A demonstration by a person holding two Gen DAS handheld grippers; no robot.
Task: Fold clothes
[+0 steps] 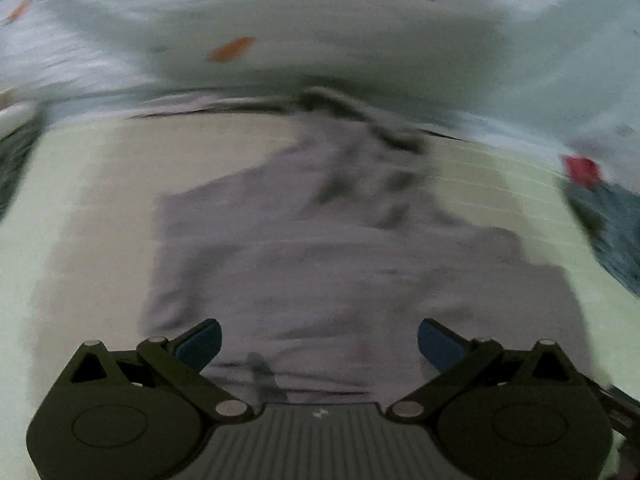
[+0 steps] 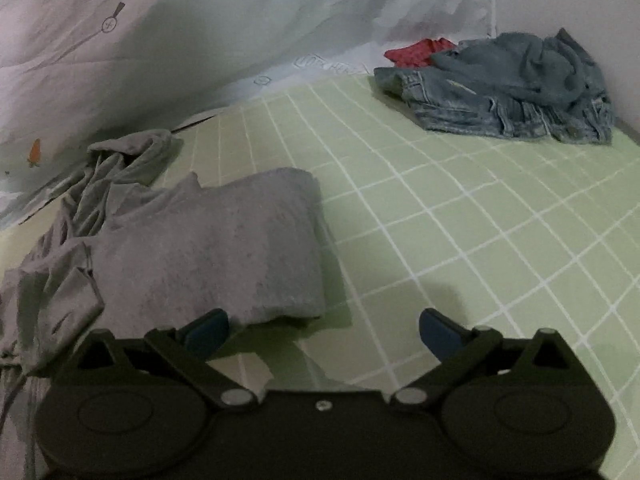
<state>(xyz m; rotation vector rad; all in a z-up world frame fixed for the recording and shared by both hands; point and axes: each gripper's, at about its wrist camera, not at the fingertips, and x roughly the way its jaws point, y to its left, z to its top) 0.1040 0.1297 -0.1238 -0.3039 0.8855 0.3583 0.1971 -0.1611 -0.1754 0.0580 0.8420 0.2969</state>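
Dim indoor light, left wrist view heavily motion-blurred, right sharper, fisheye-curved edges, perhaps overhead lighting

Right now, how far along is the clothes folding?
Partly done. The grey garment has one side folded over into a thick edge, but its left part is bunched up. Nothing is in hand: the right gripper and left gripper are both open and empty. Left: the denim pile and red item, unfolded.

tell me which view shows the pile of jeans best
The right wrist view: the pile of jeans lies sharp and whole at the far right of the green checked sheet. The left wrist view catches only a blurred blue strip at its right edge.
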